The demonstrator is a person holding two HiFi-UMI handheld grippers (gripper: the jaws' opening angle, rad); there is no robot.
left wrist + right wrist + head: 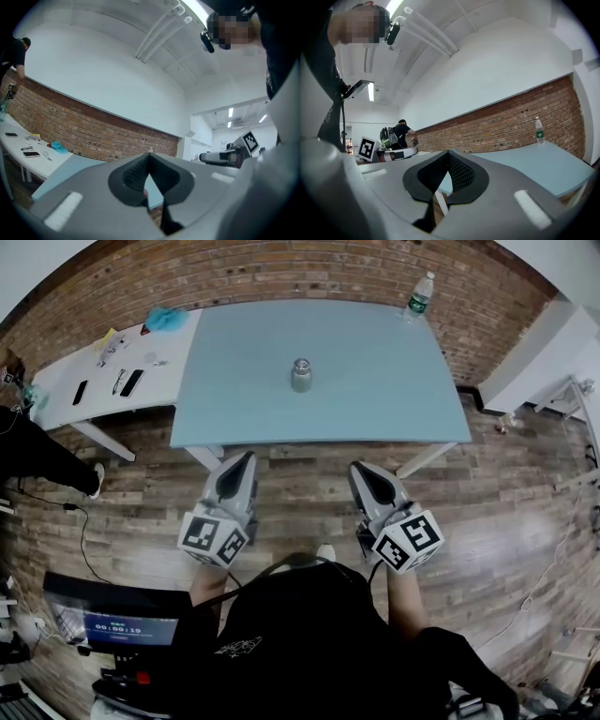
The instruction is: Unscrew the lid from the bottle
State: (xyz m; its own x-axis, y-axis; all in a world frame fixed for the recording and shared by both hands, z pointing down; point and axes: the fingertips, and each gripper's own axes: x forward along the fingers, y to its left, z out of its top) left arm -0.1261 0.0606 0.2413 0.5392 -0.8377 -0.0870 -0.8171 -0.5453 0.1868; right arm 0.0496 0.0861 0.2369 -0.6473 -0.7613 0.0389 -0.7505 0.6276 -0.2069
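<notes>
you have two grippers, two tables and two bottles in view. the left gripper [246, 458] and the right gripper [360, 468] both point level toward the tables, side by side with open floor between them. on each, the jaws are pressed together with nothing between the pads.

the steel bottle [301, 375] stands upright, alone, about the middle of the blue table [375, 390], well in from all its edges, with its lid [301, 363] on. the one plastic water bottle [421, 294] stands upright by the far right corner of that table, close to the edge and well apart from the steel bottle.

both grippers sit short of the blue table's near edge, over the wooden floor [300, 484], and the tabletop around the steel bottle is bare on every side. to your left the white table [66, 381] stands just beside the blue one, carrying one blue cloth [169, 318] and some small dark things i can't count surely. one screen [112, 620] sits low at your left, and one other person's leg [47, 457] reaches in at the left edge.
</notes>
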